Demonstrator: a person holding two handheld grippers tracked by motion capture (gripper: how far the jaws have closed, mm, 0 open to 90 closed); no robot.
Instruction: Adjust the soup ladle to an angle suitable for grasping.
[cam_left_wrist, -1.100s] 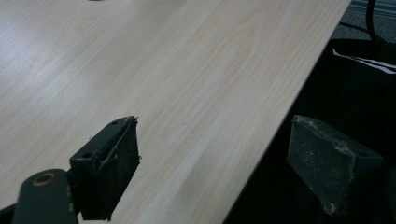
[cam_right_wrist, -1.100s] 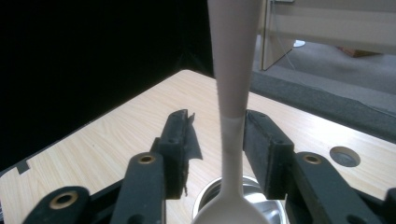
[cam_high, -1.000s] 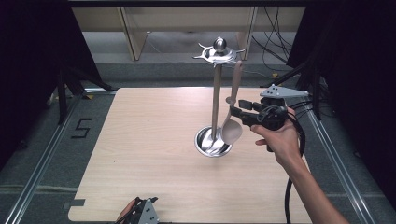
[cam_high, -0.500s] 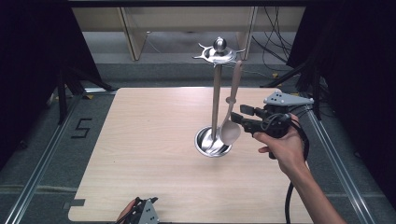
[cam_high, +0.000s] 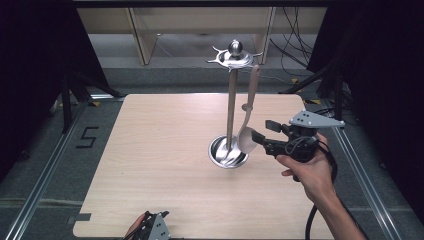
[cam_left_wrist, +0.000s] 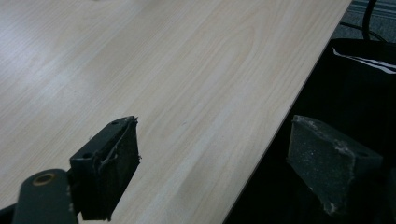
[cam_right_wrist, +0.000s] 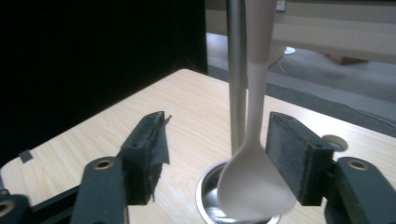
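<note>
1. As seen from the high view, the wooden table (cam_high: 165, 165) carried a metal utensil stand (cam_high: 231, 100), its upright pole rising from a round, dished steel base (cam_high: 227, 152) to a crown of hooks with a ball finial.
2. One pale spoon (cam_high: 248, 112) hung from a hook on that crown, handle uppermost, bowl lowest and just above the base. The dished base held nothing else that could be made out.
3. The right gripper (cam_high: 265, 136), held in the person's right hand (cam_high: 307, 170), was level with the spoon's bowl at the stand's right side. Its jaws stood wide apart.
4. The right gripper view showed the spoon's bowl (cam_right_wrist: 254, 186) between those jaws, close against the right-hand pad (cam_right_wrist: 292, 156) and well clear of the left one; whether it touched could not be told. The pole (cam_right_wrist: 236, 74) stood just behind the spoon.
5. The left gripper (cam_high: 150, 230) lay low at the table's near edge, well apart from the stand. In its own view its jaws were wide, holding nothing, one over the table (cam_left_wrist: 163, 84) and one beyond its edge.
</note>
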